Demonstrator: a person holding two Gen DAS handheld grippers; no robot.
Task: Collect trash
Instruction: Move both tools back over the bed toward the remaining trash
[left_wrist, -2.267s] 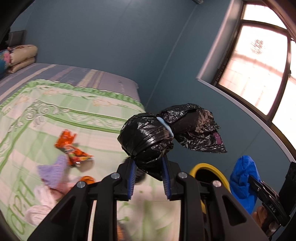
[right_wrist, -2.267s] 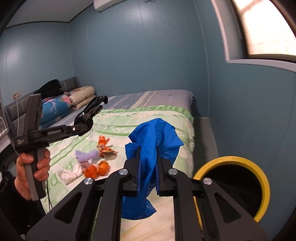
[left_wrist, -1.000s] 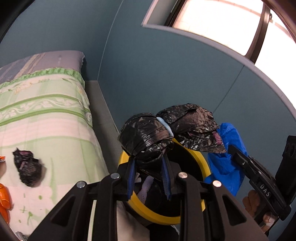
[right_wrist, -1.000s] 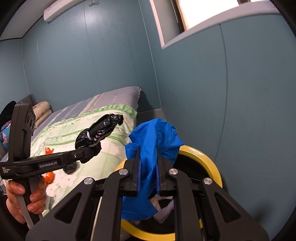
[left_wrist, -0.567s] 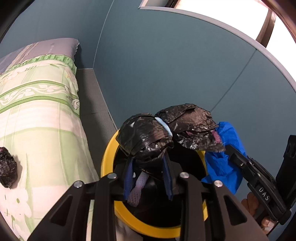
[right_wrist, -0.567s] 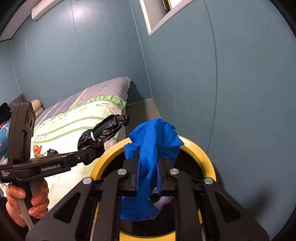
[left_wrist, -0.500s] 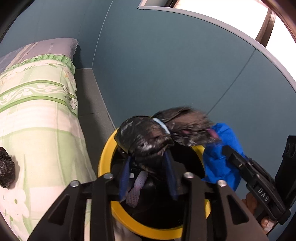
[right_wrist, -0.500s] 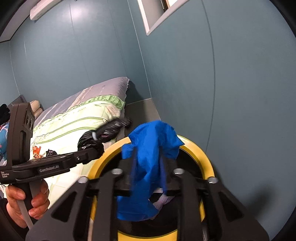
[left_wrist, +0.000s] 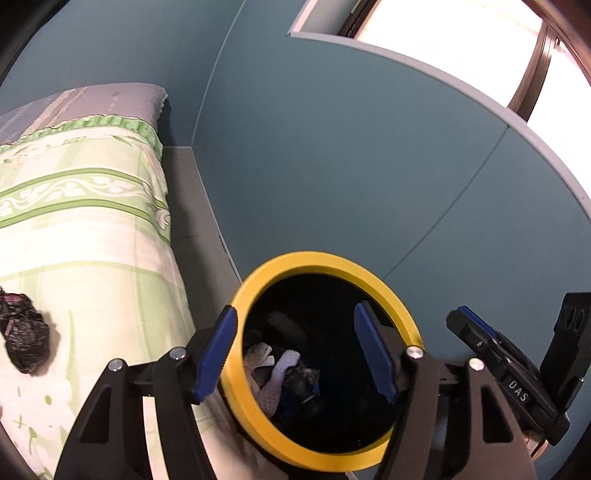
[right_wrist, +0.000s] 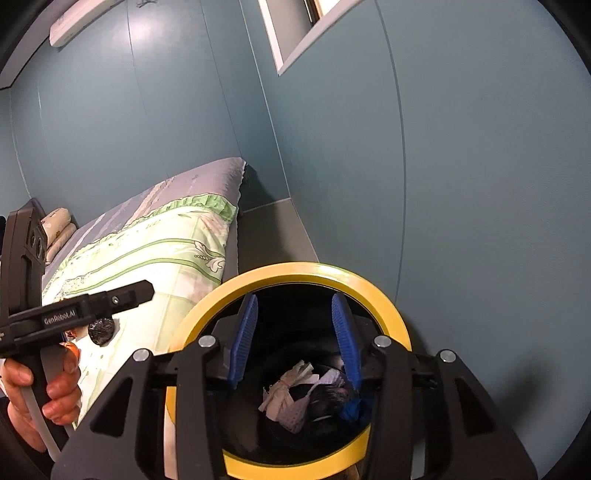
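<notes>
Dropped trash (left_wrist: 295, 380) below spread tongs (left_wrist: 295, 354)

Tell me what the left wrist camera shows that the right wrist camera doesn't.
Only the left wrist view shows the bright window and the open left gripper with its blue pads spread wide. Only the right wrist view shows the white air conditioner, the person's left hand on its handle, the pillows and the open right gripper. Both show the yellow-rimmed black bin holding dropped trash, the green patterned bed cover and a crumpled black plastic bag left on it.
</notes>
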